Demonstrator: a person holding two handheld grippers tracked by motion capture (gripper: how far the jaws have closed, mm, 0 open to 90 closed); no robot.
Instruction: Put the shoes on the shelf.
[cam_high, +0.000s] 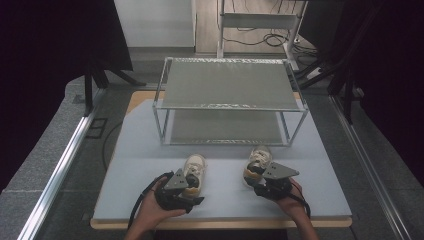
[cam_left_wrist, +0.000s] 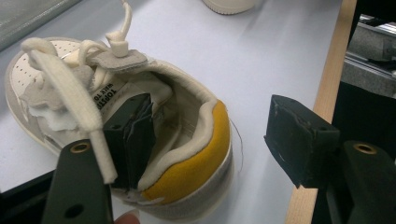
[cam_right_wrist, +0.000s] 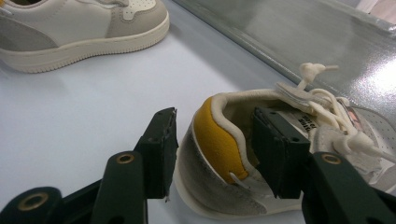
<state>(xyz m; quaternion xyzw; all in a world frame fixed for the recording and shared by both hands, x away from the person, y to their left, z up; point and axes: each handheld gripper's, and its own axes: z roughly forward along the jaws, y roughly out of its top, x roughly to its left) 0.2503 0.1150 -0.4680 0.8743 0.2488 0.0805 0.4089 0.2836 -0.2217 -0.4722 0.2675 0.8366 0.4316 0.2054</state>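
Grey carpet (cam_high: 60, 150) surrounds a wood-edged table (cam_high: 220, 222) topped with a pale blue mat (cam_high: 320, 185); dark curtains (cam_high: 45, 45) close in on both sides, and cables (cam_high: 260, 39) trail on the floor behind. At the mat's far half stands a two-tier metal rack (cam_high: 230, 85), both shelves bare.

Two cream shoes sit side by side near the front edge, well apart, toes toward the rack. The left shoe (cam_high: 195, 170) has the left gripper (cam_left_wrist: 210, 140) at its heel: jaws wide apart, one inside the shoe's opening, the other out past the yellow heel collar, not touching. The right gripper (cam_right_wrist: 217, 149) straddles the heel of the right shoe (cam_high: 258, 160), one jaw inside, one just outside the heel, not yet clamped. A hand (cam_high: 150, 212) holds each gripper.
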